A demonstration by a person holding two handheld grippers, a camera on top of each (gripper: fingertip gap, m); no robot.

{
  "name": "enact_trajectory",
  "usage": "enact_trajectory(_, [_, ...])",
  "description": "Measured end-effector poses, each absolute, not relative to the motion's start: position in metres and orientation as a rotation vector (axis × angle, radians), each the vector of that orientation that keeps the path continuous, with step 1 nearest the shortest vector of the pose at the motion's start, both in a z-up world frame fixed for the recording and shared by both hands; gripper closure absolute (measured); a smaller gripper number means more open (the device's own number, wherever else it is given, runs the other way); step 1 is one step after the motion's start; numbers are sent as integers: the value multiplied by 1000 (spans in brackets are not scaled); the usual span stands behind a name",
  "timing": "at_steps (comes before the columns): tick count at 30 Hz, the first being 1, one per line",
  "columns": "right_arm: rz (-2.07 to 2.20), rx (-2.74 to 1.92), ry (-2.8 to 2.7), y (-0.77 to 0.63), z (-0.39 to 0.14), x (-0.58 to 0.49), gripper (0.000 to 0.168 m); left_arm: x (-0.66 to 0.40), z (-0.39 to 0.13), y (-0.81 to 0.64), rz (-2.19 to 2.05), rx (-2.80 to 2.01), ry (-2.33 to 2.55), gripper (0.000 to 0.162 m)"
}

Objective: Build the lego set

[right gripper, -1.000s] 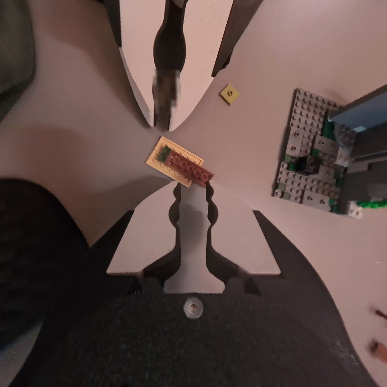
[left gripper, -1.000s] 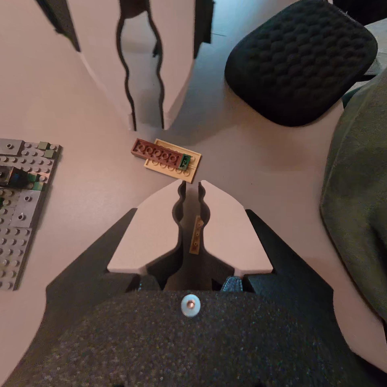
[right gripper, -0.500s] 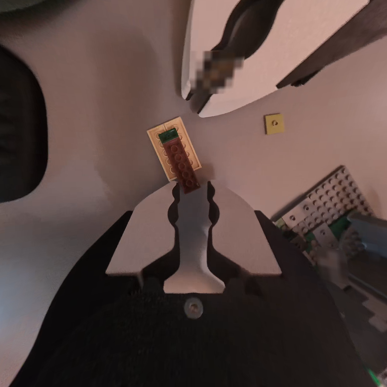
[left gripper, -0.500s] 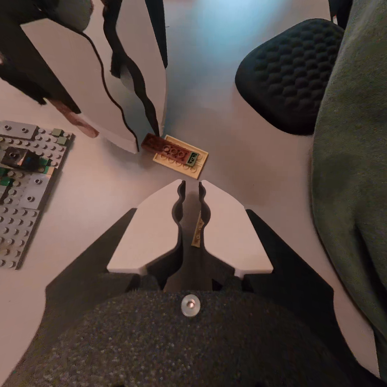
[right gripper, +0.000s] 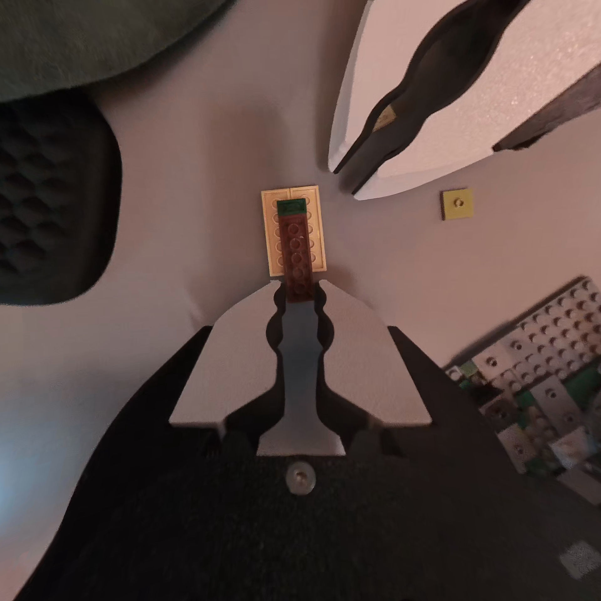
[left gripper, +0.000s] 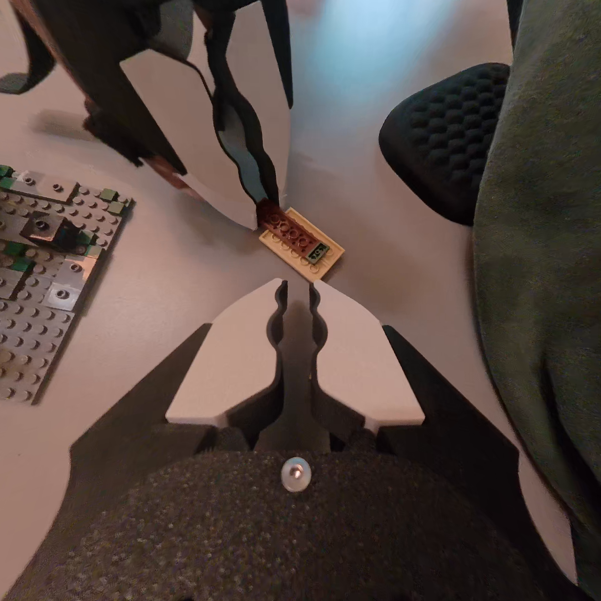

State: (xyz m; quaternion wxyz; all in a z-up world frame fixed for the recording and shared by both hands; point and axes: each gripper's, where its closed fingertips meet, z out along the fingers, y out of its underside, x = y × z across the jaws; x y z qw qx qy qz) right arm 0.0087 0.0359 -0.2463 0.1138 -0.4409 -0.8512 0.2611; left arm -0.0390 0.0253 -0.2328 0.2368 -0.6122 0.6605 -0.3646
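Observation:
A brown studded plate (right gripper: pixel 297 260) lies along a tan plate (right gripper: pixel 270 234) on the table, with a small green piece (right gripper: pixel 291 206) at its far end. My right gripper (right gripper: pixel 300 286) has its jaws closed in on the brown plate's near end, which overhangs the tan plate. In the left wrist view the same stack shows as the brown plate (left gripper: pixel 286 231) on the tan plate (left gripper: pixel 325 265), with the right gripper (left gripper: pixel 268 211) at its far end. My left gripper (left gripper: pixel 297 286) hovers just short of the stack, nearly shut on a small tan piece (right gripper: pixel 387 117).
A grey baseplate with a part-built model (left gripper: pixel 39 325) lies left of the stack and also shows in the right wrist view (right gripper: pixel 553 341). A yellow square tile (right gripper: pixel 457 203) lies loose. A black padded cushion (left gripper: pixel 439 140) and green cloth (left gripper: pixel 536 260) are to the right. The grippers' ends are close to 6 centimeters from one another.
My right gripper swung into line with the brown plate, moved onto its end and narrowed its jaws. My left gripper tilted and drew back slightly, still holding the small tan piece.

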Motion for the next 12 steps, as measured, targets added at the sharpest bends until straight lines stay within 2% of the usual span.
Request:
enact_trajectory(5, [721, -1404, -2297, 30, -226, 10, 152, -37, -219, 20, -1203, -1783, 1692, 137])
enact_trajectory(12, [587, -1586, -1977, 26, -201, 14, 152, -29, -189, 13, -1682, -2028, 1195, 122])
